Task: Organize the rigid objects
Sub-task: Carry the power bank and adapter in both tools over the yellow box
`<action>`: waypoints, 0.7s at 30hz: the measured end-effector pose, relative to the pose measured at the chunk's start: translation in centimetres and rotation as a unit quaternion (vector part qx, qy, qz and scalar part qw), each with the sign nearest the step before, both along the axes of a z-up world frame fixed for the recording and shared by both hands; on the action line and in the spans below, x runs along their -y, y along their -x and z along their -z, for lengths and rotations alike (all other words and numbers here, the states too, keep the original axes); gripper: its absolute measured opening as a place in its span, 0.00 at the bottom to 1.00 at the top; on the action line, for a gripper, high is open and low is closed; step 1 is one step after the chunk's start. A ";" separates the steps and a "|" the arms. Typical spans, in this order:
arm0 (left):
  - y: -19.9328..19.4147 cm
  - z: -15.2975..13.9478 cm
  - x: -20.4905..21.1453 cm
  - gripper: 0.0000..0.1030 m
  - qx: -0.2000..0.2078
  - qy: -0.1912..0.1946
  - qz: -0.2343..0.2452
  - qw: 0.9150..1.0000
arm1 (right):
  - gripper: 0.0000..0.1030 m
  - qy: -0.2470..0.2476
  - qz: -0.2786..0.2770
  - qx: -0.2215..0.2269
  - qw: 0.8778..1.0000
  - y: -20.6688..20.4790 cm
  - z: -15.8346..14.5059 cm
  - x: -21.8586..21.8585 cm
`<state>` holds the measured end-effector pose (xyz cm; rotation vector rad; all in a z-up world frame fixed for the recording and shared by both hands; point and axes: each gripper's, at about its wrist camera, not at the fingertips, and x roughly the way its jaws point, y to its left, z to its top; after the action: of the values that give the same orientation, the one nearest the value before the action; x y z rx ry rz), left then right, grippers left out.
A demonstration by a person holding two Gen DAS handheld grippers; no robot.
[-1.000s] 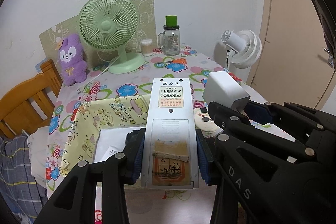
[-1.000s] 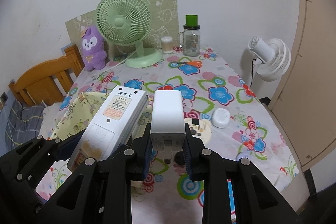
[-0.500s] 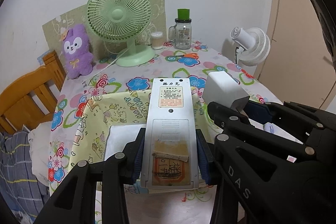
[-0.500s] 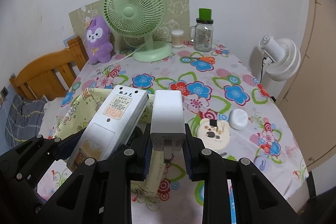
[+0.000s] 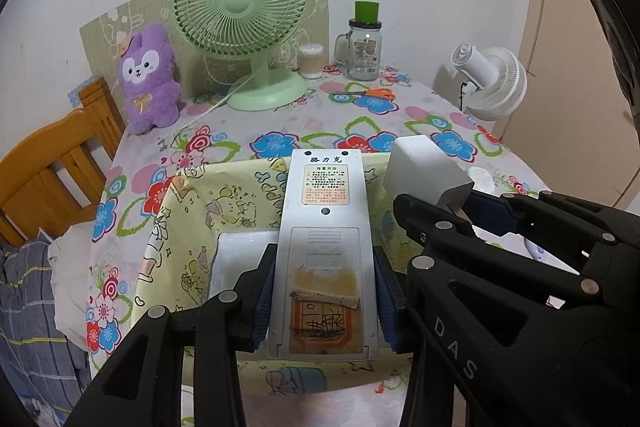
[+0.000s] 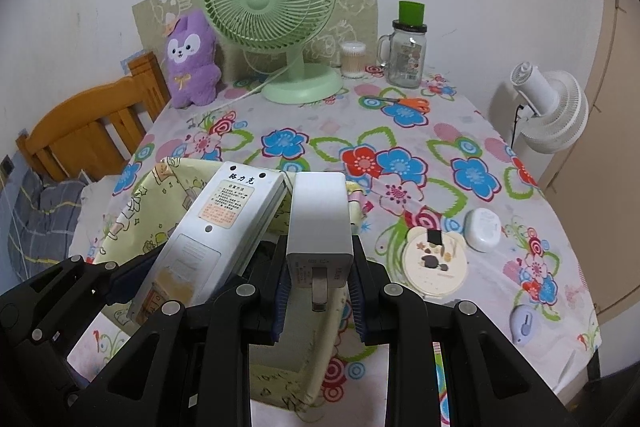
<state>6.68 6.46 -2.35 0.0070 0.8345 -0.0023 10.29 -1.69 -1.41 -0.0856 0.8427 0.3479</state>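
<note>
My left gripper (image 5: 324,299) is shut on a white remote control (image 5: 325,239), back side up, with a label near its far end and old tape on the battery cover. My right gripper (image 6: 318,291) is shut on a white plug adapter (image 6: 319,223) whose metal pin faces the camera. Both are held side by side above a yellow cartoon-print fabric basket (image 5: 192,223) on the flowered table; the same basket (image 6: 132,211) shows under the remote (image 6: 212,223) in the right wrist view. The adapter (image 5: 424,171) and right gripper appear at the right of the left wrist view.
At the back stand a green fan (image 6: 272,7), a purple plush (image 6: 192,59), a cotton-swab jar (image 6: 353,59) and a green-lidded glass jar (image 6: 406,47). Orange scissors (image 6: 412,103), a round cream case (image 6: 434,267), a white oval case (image 6: 483,229) and a small lilac object (image 6: 524,323) lie right. A wooden chair (image 6: 88,131) stands left.
Both grippers have drawn back and sunk a little together with their objects, so more of the table shows and the basket sits further under them. Neither grip has changed.
</note>
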 end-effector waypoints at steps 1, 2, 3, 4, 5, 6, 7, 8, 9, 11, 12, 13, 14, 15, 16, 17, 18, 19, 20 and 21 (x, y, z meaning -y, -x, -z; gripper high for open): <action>-0.1 0.1 -0.2 0.44 -0.002 0.001 -0.001 1.000 | 0.28 0.001 -0.001 -0.002 1.000 -0.2 0.2 -0.3; -0.2 0.3 -0.4 0.44 -0.003 0.001 -0.003 1.000 | 0.28 0.002 -0.003 -0.003 1.000 -0.2 0.3 -0.5; -0.3 0.4 -0.6 0.44 -0.005 0.002 -0.004 1.000 | 0.28 0.002 -0.004 -0.005 1.000 -0.3 0.4 -0.7; -0.4 0.5 -0.8 0.44 -0.006 0.003 -0.006 1.000 | 0.28 0.003 -0.006 -0.007 1.000 -0.5 0.6 -1.0; -0.5 0.7 -1.0 0.44 -0.008 0.003 -0.007 1.000 | 0.28 0.004 -0.007 -0.008 1.000 -0.6 0.7 -1.2; -0.6 0.8 -1.2 0.44 -0.009 0.004 -0.008 1.000 | 0.28 0.005 -0.008 -0.009 1.000 -0.7 0.8 -1.4; -0.7 1.0 -1.4 0.44 -0.011 0.004 -0.010 1.000 | 0.28 0.006 -0.010 -0.011 1.000 -0.9 1.0 -1.6; -0.8 1.1 -1.6 0.44 -0.013 0.004 -0.011 1.000 | 0.28 0.007 -0.011 -0.013 1.000 -1.0 1.1 -1.9; -0.9 1.3 -1.8 0.44 -0.015 0.005 -0.012 1.000 | 0.28 0.008 -0.012 -0.014 1.000 -1.1 1.3 -2.0; -1.0 1.6 -2.0 0.44 -0.019 0.005 -0.014 1.000 | 0.28 0.011 -0.015 -0.019 1.000 -1.4 1.6 -2.4; -1.2 1.7 -2.2 0.44 -0.020 0.006 -0.014 1.000 | 0.28 0.012 -0.016 -0.021 1.000 -1.5 1.7 -2.6; -1.3 1.8 -2.4 0.44 -0.022 0.007 -0.015 1.000 | 0.28 0.013 -0.017 -0.023 1.000 -1.7 1.9 -2.8; -1.4 2.0 -2.5 0.44 -0.024 0.008 -0.016 1.000 | 0.28 0.014 -0.018 -0.024 0.999 -1.8 2.1 -2.9; -1.5 2.1 -2.6 0.44 -0.025 0.008 -0.017 0.999 | 0.28 0.015 -0.018 -0.026 0.999 -1.9 2.2 -3.0; -1.6 2.2 -2.7 0.44 -0.027 0.009 -0.018 0.999 | 0.28 0.016 -0.019 -0.027 0.999 -2.0 2.3 -3.1; -1.7 2.3 -2.8 0.44 -0.028 0.010 -0.018 0.999 | 0.28 0.016 -0.020 -0.029 0.999 -2.1 2.5 -3.2; -1.7 2.4 -2.9 0.44 -0.030 0.010 -0.019 0.999 | 0.28 0.017 -0.021 -0.030 0.999 -2.2 2.6 -3.4; -1.8 2.5 -2.9 0.44 -0.031 0.011 -0.020 0.999 | 0.28 0.018 -0.022 -0.032 0.999 -2.3 2.7 -3.5; -1.9 2.6 -3.1 0.44 -0.033 0.011 -0.020 0.999 | 0.28 0.019 -0.023 -0.033 0.999 -2.4 2.8 -3.6; -1.9 2.7 -3.2 0.44 -0.034 0.012 -0.021 0.999 | 0.28 0.019 -0.024 -0.034 0.999 -2.5 2.9 -3.8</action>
<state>8.59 9.61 -5.04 -0.0326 0.9025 0.0265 12.75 2.08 -4.30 -0.1300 0.9164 0.3811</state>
